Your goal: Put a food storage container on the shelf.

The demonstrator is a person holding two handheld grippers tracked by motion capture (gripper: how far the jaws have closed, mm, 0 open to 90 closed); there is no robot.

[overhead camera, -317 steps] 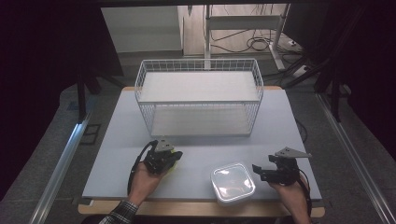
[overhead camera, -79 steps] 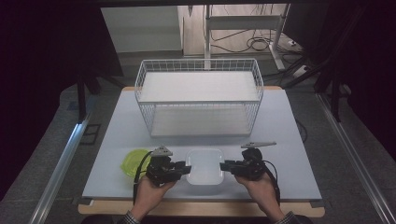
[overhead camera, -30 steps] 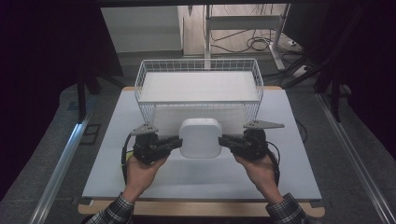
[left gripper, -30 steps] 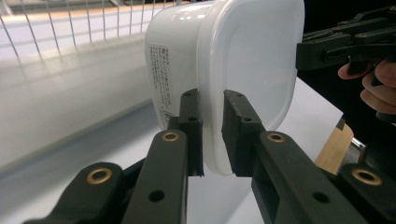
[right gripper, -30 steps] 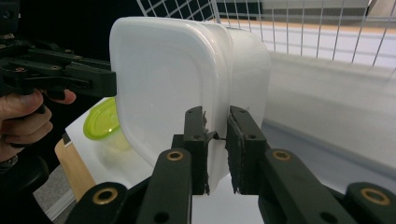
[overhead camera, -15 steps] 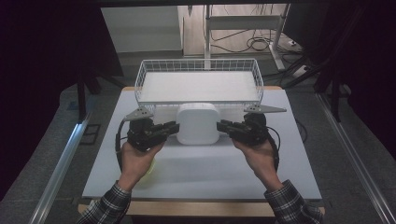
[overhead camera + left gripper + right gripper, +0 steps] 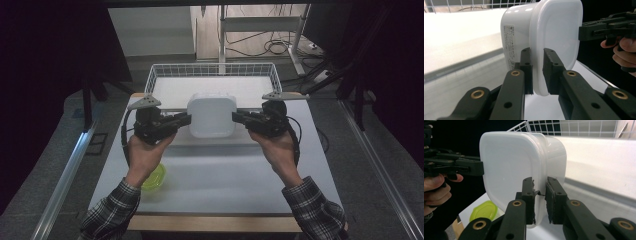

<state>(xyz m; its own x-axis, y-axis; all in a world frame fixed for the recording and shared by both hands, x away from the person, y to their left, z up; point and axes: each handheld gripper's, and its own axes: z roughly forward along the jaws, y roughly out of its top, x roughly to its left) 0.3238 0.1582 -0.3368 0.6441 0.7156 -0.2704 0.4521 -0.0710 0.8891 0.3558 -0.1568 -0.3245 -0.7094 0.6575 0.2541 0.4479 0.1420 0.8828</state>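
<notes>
A white lidded plastic container (image 7: 211, 115) hangs in the air between both grippers, just in front of the white wire basket (image 7: 212, 71). My left gripper (image 7: 188, 120) is shut on the lid rim at the container's left side (image 7: 537, 72). My right gripper (image 7: 235, 118) is shut on the rim at its right side (image 7: 540, 200). In the left gripper view the container (image 7: 549, 32) has a printed label on its wall, with the other gripper beyond it. The right gripper view has the container (image 7: 511, 167) with the basket wire (image 7: 574, 127) behind it.
A yellow-green lid (image 7: 154, 177) lies on the grey table (image 7: 225, 175) near the left forearm, also seen low in the right gripper view (image 7: 484, 211). The basket (image 7: 474, 3) has a white floor. Dark floor, rails and cables surround the table.
Both grippers have carried the container up and away from the person, toward the basket. The grips on its two sides are unchanged.
</notes>
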